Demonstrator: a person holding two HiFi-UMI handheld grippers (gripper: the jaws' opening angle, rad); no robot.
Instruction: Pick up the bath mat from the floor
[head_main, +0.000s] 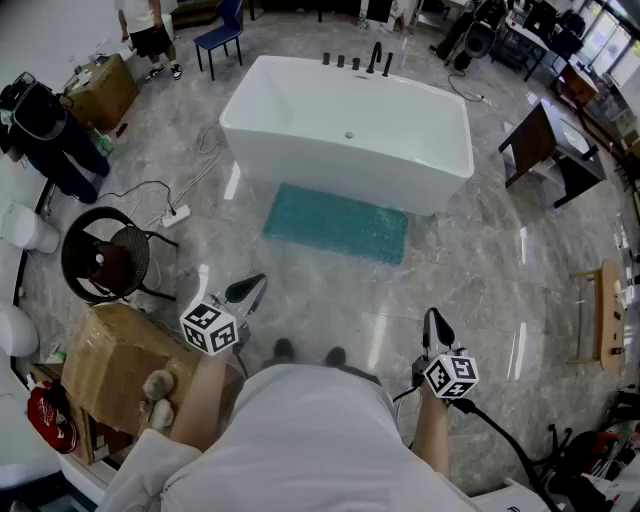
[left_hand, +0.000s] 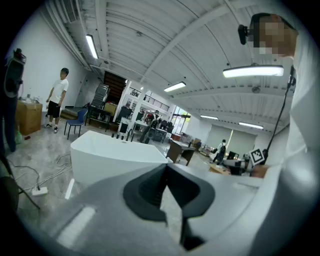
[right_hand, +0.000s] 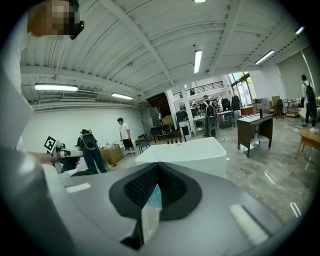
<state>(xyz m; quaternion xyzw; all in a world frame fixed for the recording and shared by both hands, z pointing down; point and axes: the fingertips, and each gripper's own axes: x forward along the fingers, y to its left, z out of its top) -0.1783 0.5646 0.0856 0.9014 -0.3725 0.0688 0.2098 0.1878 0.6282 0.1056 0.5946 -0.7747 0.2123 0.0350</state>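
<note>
- bath mat (head_main: 337, 224), teal, lies flat on the floor (head_main: 480, 260), just in front of the white bathtub (head_main: 350, 130).
- its long axis runs along the tub's long side, left to right in the head view, right end slightly nearer the person.
- left gripper (head_main: 252, 287) and right gripper (head_main: 437, 325) hover well apart from the mat, fingers together on nothing.

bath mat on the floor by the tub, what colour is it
Teal, with a bumpy texture. The bath mat shows best in the head view.
</note>
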